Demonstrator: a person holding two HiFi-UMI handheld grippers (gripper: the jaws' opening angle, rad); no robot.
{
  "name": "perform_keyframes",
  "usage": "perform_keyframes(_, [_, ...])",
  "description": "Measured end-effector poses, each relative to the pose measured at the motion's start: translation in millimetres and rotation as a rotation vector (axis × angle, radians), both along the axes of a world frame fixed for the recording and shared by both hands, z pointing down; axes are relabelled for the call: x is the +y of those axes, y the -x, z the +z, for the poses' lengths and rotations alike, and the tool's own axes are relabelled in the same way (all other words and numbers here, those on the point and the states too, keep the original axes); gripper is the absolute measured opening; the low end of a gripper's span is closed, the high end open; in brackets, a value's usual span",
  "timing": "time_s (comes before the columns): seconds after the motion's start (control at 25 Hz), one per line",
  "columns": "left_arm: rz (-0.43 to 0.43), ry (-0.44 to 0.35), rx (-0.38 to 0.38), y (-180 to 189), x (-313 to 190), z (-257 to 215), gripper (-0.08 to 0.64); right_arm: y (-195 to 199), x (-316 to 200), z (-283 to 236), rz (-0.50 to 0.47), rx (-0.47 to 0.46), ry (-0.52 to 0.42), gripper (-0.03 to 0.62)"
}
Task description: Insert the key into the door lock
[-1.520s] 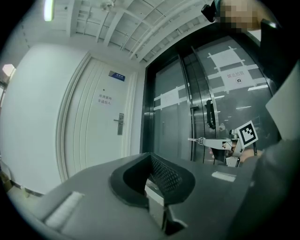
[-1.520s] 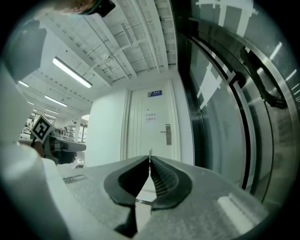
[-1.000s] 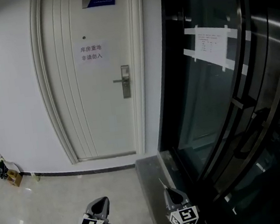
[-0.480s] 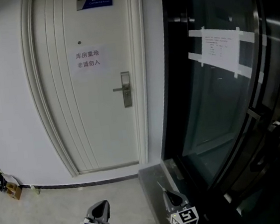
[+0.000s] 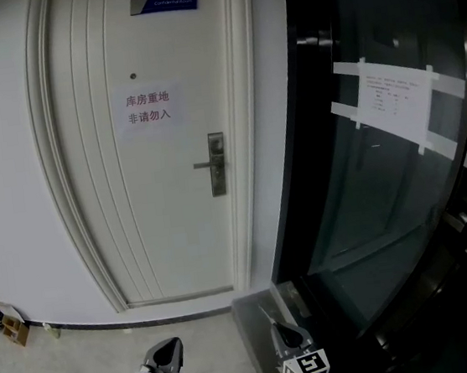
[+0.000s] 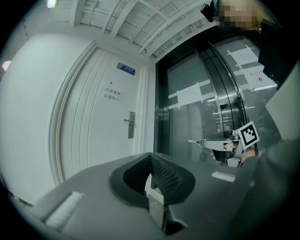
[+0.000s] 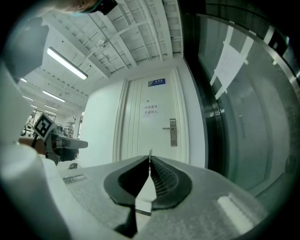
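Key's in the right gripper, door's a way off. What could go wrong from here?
The right gripper pinches the key only at its jaw tips, blade sticking out; it may twist or slip against the lock plate.
The plate is too small in every view to show where the key enters, so alignment is unsettled, and the lever handle beside it may be struck.
The glass door stands close on the right; the gripper may brush it.
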State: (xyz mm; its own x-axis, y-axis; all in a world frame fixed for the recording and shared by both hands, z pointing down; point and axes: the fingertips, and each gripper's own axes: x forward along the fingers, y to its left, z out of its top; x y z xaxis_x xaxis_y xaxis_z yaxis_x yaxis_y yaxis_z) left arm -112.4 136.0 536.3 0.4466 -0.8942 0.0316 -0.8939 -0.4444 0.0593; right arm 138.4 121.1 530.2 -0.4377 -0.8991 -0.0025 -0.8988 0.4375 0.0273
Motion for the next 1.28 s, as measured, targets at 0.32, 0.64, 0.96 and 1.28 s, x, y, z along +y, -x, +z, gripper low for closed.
perform_keyframes(0.32, [0.024, 0.001, 0.019, 19.3, -58.5, -5.2, 0.003, 17.0, -54.7, 1.6, 0.03, 0.023, 0.002, 0.009])
perform_keyframes(0.64, [0.042, -0.013, 0.01, 29.1, -107.1, 5.2, 0.003, 25.0, -90.4, 2.8, 0.049, 0.034, -0.002, 0.011])
perform_keyframes(0.96, [0.031, 0.01, 0.021, 40.7, -140.0, 11.8, 0.003, 33.1, -128.5, 4.8, 0.046, 0.042, 0.01, 0.011])
perform_keyframes(1.28, [-0.002, -0.006, 0.016, 50.8, -204.3, 7.4, 0.003, 38.2, -201.1, 3.7, 0.032, 0.024, -0.003, 0.011])
